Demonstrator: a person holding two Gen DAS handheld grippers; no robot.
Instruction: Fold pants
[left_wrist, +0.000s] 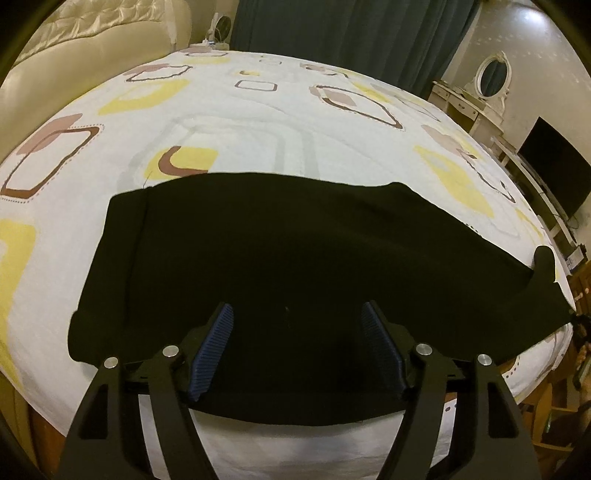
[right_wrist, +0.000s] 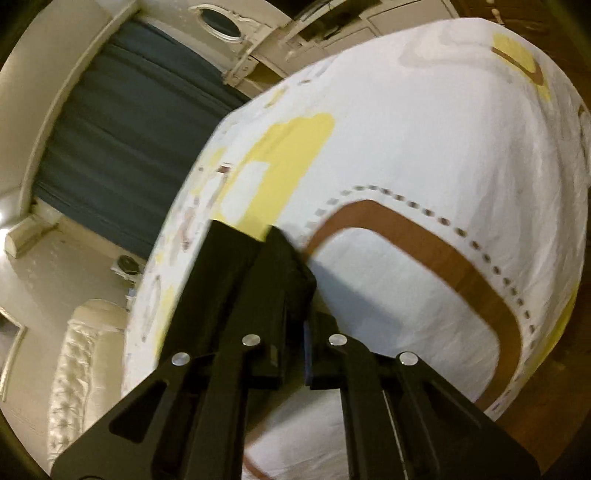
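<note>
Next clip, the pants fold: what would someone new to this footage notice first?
First, the black pants, spread across the near edge of the patterned bedsheet, filling the lower half of the left wrist view. The left gripper hovers open over them, blue pads apart. In the right wrist view, the right gripper is shut, apparently pinching dark cloth.

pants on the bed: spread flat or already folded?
Cannot tell for sure. The black pants lie flat as one long dark band across the patterned bedsheet; any doubled layers don't show.
</note>
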